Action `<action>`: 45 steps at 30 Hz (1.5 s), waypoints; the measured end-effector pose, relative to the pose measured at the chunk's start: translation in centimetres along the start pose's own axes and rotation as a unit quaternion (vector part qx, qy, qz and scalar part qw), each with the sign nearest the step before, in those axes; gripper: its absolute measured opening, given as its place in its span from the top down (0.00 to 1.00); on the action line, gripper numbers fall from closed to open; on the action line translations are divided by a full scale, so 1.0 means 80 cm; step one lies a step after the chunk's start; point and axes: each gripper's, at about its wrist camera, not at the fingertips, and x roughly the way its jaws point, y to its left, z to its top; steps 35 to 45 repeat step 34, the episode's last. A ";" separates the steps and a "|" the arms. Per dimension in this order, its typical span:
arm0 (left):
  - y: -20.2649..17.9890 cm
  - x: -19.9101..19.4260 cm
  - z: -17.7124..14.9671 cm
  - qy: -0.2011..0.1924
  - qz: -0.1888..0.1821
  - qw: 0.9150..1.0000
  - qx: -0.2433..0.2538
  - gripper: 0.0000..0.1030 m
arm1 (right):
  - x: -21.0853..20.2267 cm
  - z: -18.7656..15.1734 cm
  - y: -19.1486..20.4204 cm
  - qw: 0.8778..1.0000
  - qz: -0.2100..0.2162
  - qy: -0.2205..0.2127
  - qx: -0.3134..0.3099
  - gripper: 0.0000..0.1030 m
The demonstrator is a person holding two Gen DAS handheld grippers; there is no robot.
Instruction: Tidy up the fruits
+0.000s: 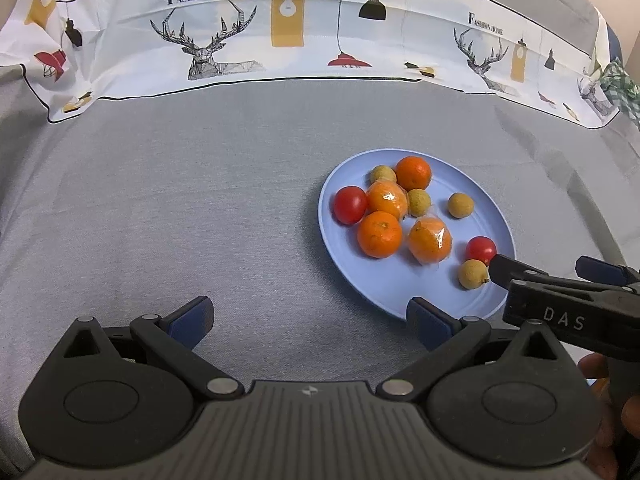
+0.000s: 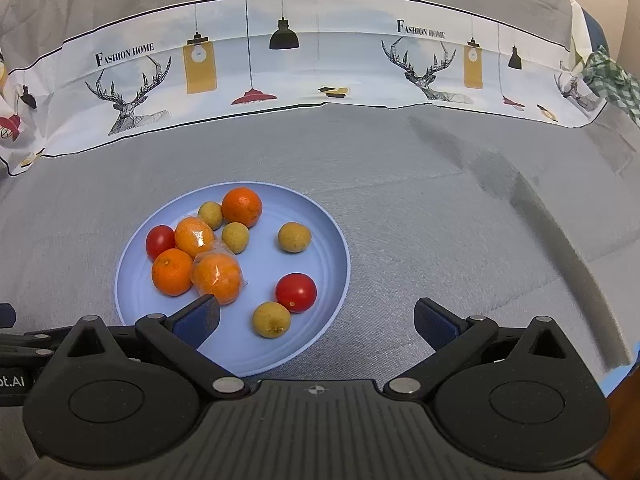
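Note:
A light blue plate [image 1: 400, 296] [image 2: 320, 240] lies on the grey cloth and holds several fruits: oranges [image 1: 379, 234] [image 2: 172, 271], two of them in clear wrap [image 1: 430, 239] [image 2: 217, 272], two red tomatoes [image 1: 350, 205] [image 2: 295, 292] and small tan longans [image 1: 473, 274] [image 2: 271, 319]. My left gripper [image 1: 310, 322] is open and empty, near the plate's front left rim. My right gripper [image 2: 318, 320] is open and empty, its left finger over the plate's front edge, a longan and a tomato just ahead. It also shows in the left wrist view [image 1: 560, 280].
A white printed cloth [image 1: 280, 32] [image 2: 320, 52] with deer and lamps hangs along the back. A green checked cloth [image 1: 622, 84] [image 2: 612, 76] lies at the far right. Grey cloth [image 1: 160, 200] [image 2: 460, 220] stretches left and right of the plate.

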 end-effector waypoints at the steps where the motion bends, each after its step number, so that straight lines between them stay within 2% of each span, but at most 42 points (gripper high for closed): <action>1: -0.001 0.000 0.000 0.000 0.000 1.000 0.000 0.00 | 0.000 0.000 0.000 1.000 0.000 0.000 0.000 0.01; 45: -0.007 -0.002 0.004 -0.025 -0.016 0.999 0.014 0.00 | 0.004 0.007 -0.003 1.000 0.021 0.000 0.012 0.01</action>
